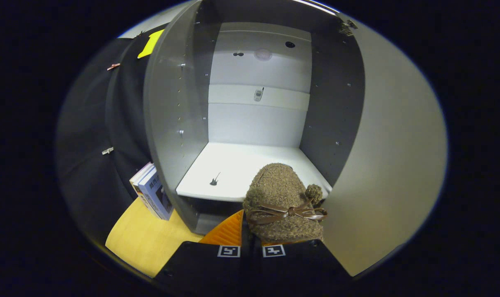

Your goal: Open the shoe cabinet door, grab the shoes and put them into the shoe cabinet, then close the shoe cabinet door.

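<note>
Shoe: brown, fuzzy, with a leather bow and a small pompom. It sits between the fingers of the gripper, its toe pointing into the cabinet and reaching over the front edge of the shelf. Fingers are drawn close together with the shoe's near end between them; whether both press on it cannot be told from this view.

Cabinet: grey side walls with rows of peg holes, pale back panel. Door stands open to the right of the shoe, its hinge at the top corner.

Shelf: white, level, just ahead of the fingers, with one small dark mark near its front.

Books: a few, leaning against the outer left wall of the cabinet.

Floor: light wood surface under the books and cabinet base.

Curtain: dark cloth, left of the cabinet.
</note>
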